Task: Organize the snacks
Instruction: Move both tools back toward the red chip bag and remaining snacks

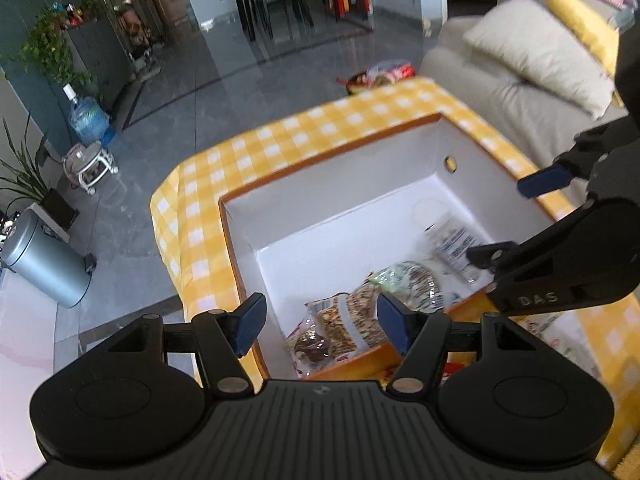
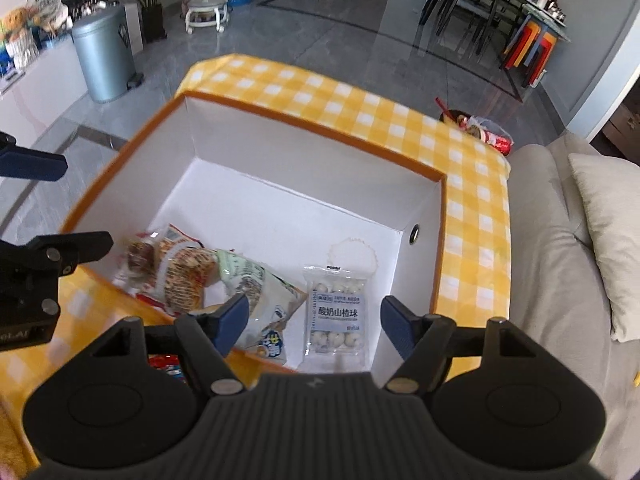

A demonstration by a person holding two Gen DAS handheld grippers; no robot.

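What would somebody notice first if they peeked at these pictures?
Probably the big box with white insides and an orange rim, sitting on the yellow checkered tablecloth. Several snack packets lie along its near side, such as a clear bag of white yogurt hawthorn balls and a pale green bag beside it. Both grippers, left gripper and right gripper, hover open above the box, holding nothing.

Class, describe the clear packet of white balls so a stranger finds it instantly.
Find the orange-rimmed white box on the yellow checked cloth. Inside, the clear packet lies flat, apart from the heaped snack bags. Only it shows white balls and a pale blue label.
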